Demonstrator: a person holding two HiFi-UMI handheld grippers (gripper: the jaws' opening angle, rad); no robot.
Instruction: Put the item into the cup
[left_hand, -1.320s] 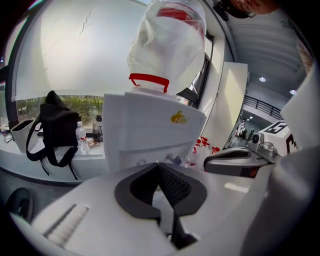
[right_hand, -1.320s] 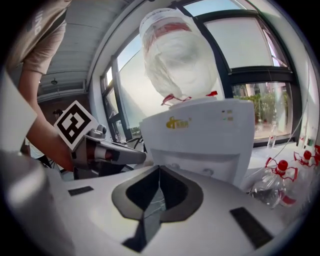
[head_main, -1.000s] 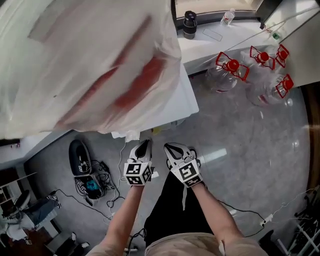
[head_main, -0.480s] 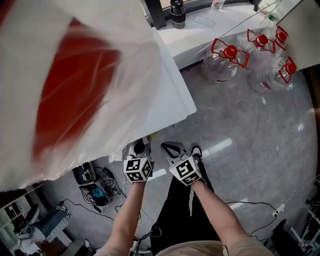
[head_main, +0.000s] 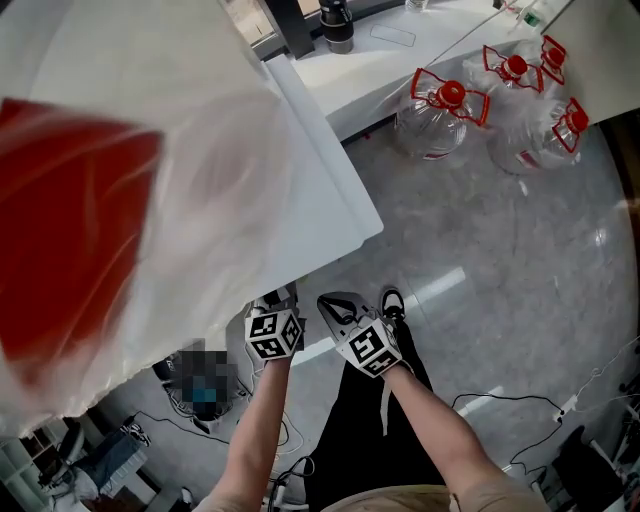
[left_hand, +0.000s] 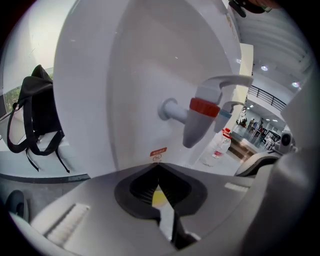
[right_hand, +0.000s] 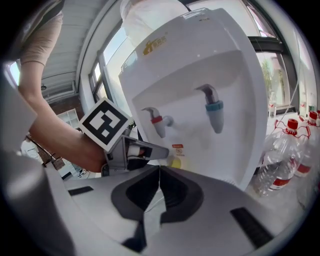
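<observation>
Both grippers hang low in front of a white water dispenser (head_main: 320, 190). My left gripper (head_main: 277, 299) is shut, its tips at the dispenser's lower front edge. My right gripper (head_main: 336, 304) is shut and empty beside it. In the left gripper view the shut left gripper (left_hand: 159, 167) points at the dispenser's red tap (left_hand: 200, 117). A small yellow thing (right_hand: 174, 162) sits below a red sticker (right_hand: 177, 146) on the dispenser, just past the left gripper (right_hand: 162, 150); I cannot tell what it is. No cup shows.
A large bottle with a red label (head_main: 70, 250) on the dispenser blocks the upper left of the head view. Several big water bottles with red handles (head_main: 440, 110) stand on the grey floor at right. A black backpack (left_hand: 35, 115) sits at left. Cables (head_main: 560, 410) lie on the floor.
The head view has swung: the dispenser's bottle now fills more of the left. Both grippers stay shut and have edged up toward the dispenser's front.
</observation>
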